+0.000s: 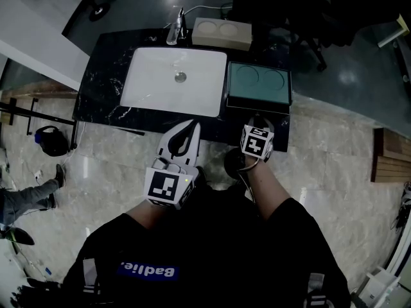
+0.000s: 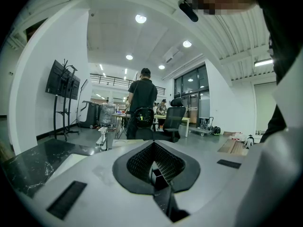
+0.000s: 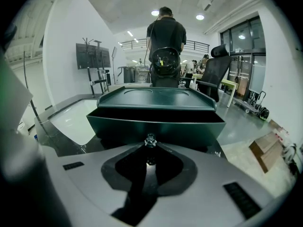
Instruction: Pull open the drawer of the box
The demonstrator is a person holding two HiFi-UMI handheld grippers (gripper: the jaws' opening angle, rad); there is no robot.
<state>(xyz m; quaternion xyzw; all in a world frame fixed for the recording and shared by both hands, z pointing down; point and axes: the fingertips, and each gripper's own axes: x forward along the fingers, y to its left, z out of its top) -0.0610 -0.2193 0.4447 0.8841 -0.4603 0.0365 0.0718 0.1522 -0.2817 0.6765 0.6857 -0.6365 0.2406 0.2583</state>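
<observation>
A dark, white-veined worktop (image 1: 103,76) stands on a pale tiled floor (image 1: 334,140). A white basin (image 1: 154,85) is sunk into its left and middle, with a tap (image 1: 180,18) at the back rim. A beige block (image 1: 221,33) with two round hollows lies at the back. At the right end sits a green box (image 1: 259,85), its drawer (image 3: 156,126) standing out a little, with a small knob (image 3: 150,139) on its face.
</observation>
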